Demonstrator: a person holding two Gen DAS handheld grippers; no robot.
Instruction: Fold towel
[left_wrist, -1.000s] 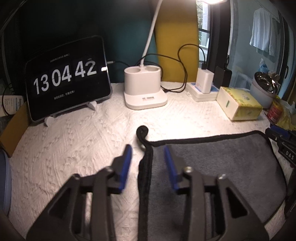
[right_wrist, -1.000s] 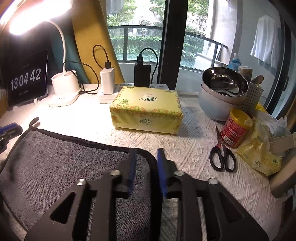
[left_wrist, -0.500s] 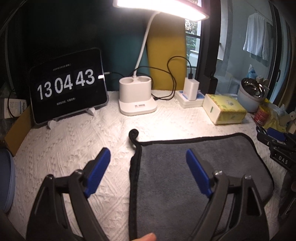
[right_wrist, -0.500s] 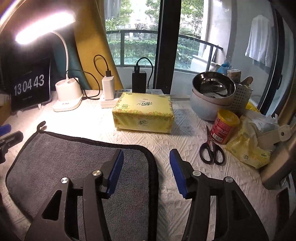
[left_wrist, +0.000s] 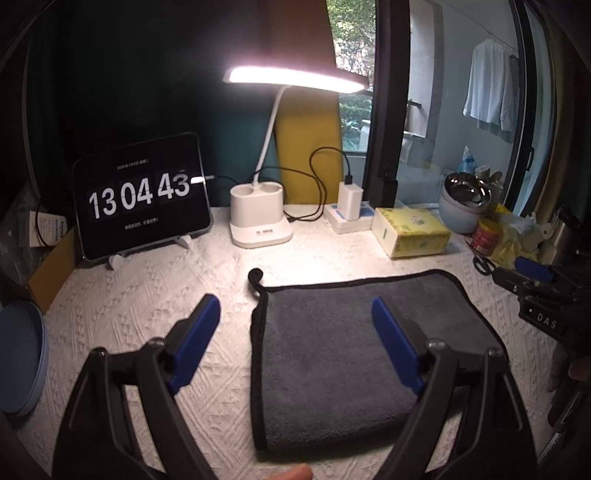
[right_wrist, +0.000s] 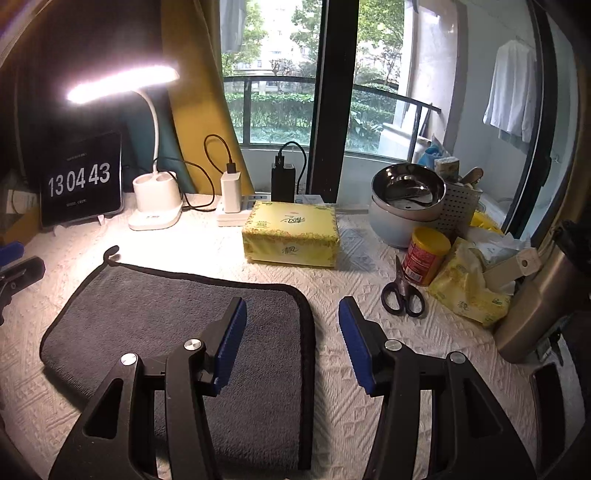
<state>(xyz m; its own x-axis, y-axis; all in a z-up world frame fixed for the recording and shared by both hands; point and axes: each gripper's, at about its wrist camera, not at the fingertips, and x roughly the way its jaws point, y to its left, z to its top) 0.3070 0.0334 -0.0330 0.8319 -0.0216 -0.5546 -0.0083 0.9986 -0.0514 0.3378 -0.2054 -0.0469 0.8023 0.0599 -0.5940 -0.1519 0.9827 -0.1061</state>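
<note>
The dark grey microfibre towel with black edging (left_wrist: 354, 343) lies flat mid-table on the white textured tablecloth (left_wrist: 147, 306), apparently already doubled over. Left gripper (left_wrist: 295, 332) and right gripper (right_wrist: 291, 336) both hover spread apart, holding nothing. Maybe one more fold left.

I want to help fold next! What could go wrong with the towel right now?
The gray towel lies folded, with both grippers open above its side edges. The right gripper works close to the scissors and red can, so a wide swing might knock them. The towel's loop could snag a finger of the left gripper.
</note>
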